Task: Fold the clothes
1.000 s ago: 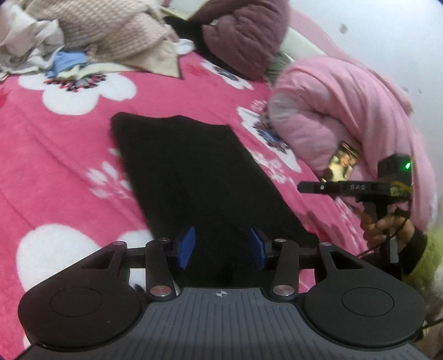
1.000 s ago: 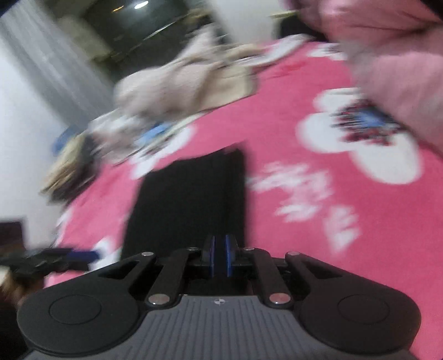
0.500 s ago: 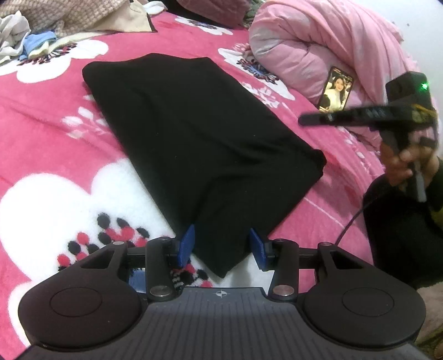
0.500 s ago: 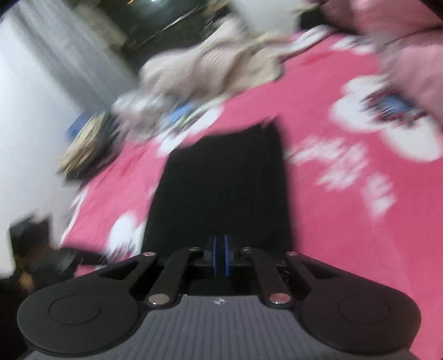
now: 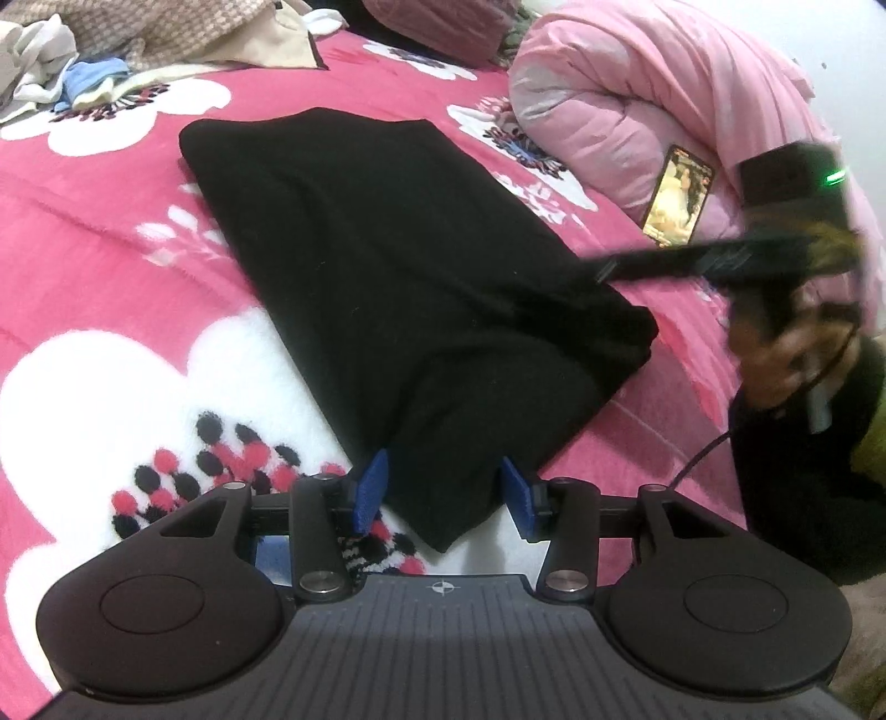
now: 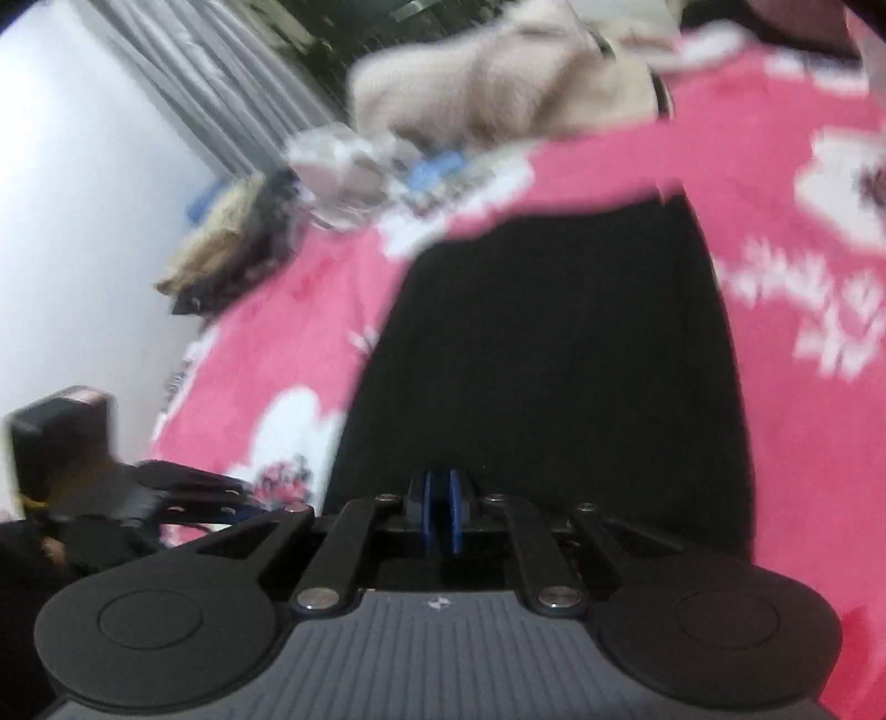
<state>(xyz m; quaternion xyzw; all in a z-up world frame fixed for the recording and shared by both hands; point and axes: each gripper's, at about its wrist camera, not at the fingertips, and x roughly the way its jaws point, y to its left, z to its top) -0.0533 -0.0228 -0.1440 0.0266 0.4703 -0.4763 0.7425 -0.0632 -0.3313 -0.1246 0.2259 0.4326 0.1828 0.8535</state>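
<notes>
A black folded garment (image 5: 398,277) lies flat on the pink flowered blanket (image 5: 99,288). My left gripper (image 5: 443,495) is open, its blue pads (image 5: 371,493) on either side of the garment's near corner. In the left wrist view my right gripper (image 5: 603,271), held by a hand (image 5: 775,365), hovers blurred over the garment's right edge. The right wrist view is motion-blurred: my right gripper (image 6: 440,509) is shut with nothing visible between its pads, just above the garment (image 6: 554,360). My left gripper (image 6: 238,493) shows at the lower left.
A pile of unfolded clothes (image 5: 138,39) lies at the far end of the bed. A rolled pink quilt (image 5: 664,111) with a phone (image 5: 678,196) leaning on it sits to the right. A dark red cushion (image 5: 443,22) is behind. Grey curtains (image 6: 221,111) and a wall are left.
My left gripper has drawn back to the garment's near corner, staying open. The right gripper has swung in over the garment's right edge and remains shut.
</notes>
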